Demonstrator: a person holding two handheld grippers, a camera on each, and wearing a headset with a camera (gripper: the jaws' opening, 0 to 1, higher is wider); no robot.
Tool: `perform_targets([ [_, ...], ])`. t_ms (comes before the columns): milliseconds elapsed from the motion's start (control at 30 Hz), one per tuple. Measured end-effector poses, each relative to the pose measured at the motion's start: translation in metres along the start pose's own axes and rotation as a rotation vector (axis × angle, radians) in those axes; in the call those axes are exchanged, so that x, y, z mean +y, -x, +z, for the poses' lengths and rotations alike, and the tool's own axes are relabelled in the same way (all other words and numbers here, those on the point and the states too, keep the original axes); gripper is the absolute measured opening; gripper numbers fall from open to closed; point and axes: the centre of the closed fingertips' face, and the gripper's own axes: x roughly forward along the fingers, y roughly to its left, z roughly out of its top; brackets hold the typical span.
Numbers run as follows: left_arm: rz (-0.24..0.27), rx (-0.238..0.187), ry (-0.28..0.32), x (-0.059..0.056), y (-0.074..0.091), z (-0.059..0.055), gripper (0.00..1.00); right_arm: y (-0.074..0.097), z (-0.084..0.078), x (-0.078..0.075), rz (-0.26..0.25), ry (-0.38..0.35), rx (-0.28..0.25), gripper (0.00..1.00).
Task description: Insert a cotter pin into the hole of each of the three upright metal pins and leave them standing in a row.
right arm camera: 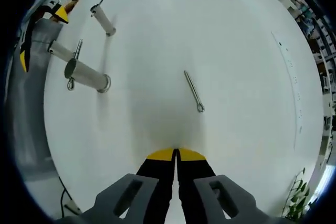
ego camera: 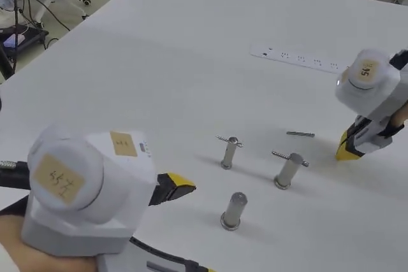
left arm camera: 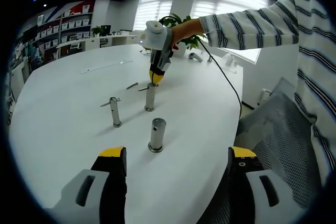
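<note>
While two metal pins (ego camera: pixel 229 154) (ego camera: pixel 287 173) hold cotter pins (ego camera: pixel 228 140) (ego camera: pixel 290 158), spare cotter (ego camera: pixel 300 134) lies loose

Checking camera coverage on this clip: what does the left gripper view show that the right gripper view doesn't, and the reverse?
Left gripper view: past the open jaws of the left gripper, a striped sleeve, a potted plant and a mesh chair. Right gripper view: the right gripper shut, and the loose cotter pin with its looped end clear. Both: the three metal pins, two already holding cotter pins, the white table and the power strip.
</note>
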Motion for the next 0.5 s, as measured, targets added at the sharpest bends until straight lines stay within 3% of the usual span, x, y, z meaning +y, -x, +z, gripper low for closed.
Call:
perform_targets([
  [500, 0.016, -0.007, 0.009, 0.0051, 0.0049, -0.0012, 0.76, 0.0008, -0.001, 0.0013, -0.007, -0.013, -0.006, 0.01],
])
